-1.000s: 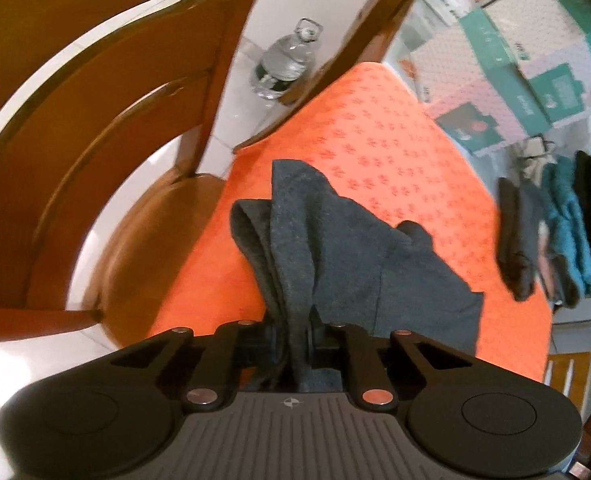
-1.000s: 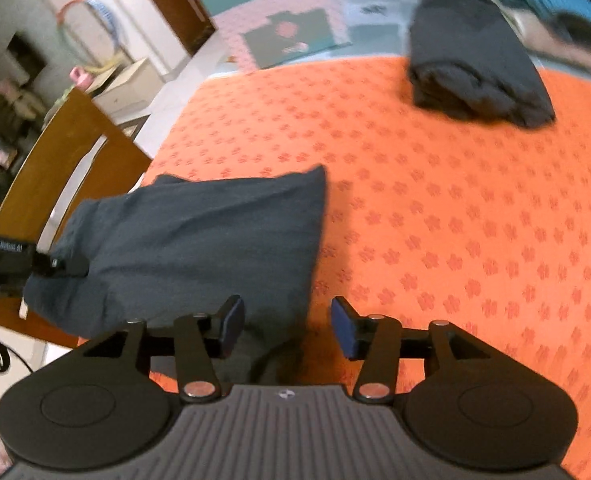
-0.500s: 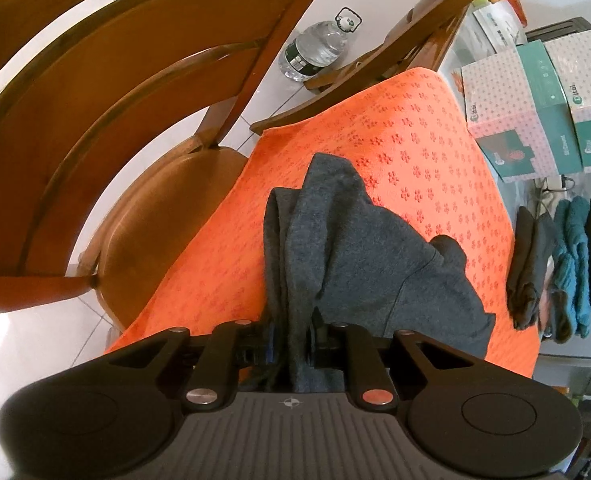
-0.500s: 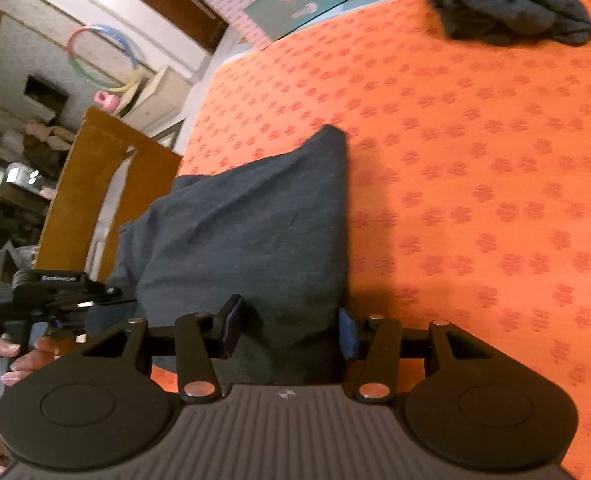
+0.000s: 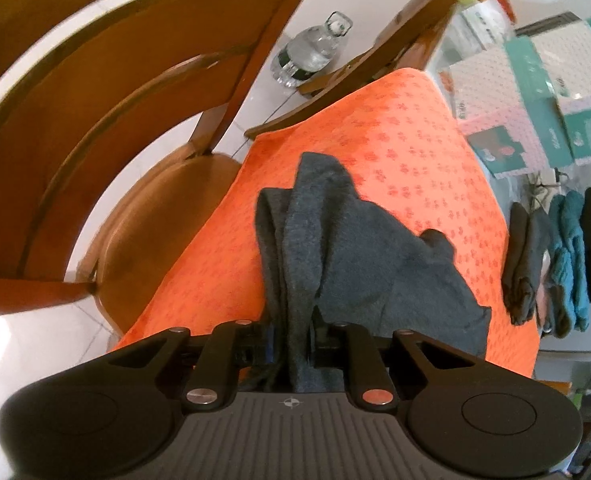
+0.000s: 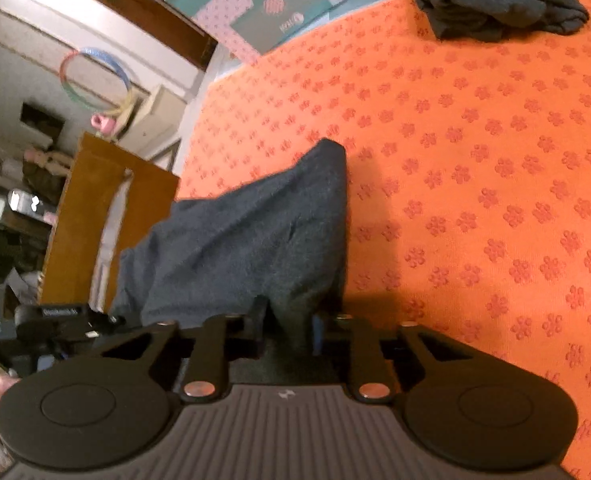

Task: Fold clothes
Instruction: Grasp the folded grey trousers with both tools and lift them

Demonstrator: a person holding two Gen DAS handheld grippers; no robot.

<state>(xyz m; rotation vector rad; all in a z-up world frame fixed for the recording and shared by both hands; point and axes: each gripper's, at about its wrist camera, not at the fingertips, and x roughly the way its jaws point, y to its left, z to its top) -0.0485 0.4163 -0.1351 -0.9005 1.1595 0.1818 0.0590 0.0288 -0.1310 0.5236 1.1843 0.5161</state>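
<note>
My left claw (image 5: 291, 340) is clamped on a bunched edge of the dark grey knit garment (image 5: 359, 256), which drapes away from it over the worktop's orange flower-patterned cloth (image 5: 407, 136). My right claw (image 6: 287, 332) pinches another edge of the same garment (image 6: 255, 240), its fabric gathered between the two pads. A folded dark grey garment (image 6: 499, 0) lies well apart at the far side of the cloth. A brown wooden chair (image 5: 107, 128) stands just beside the worktop, with a clear plastic water bottle (image 5: 311, 52) on the floor beyond.
</note>
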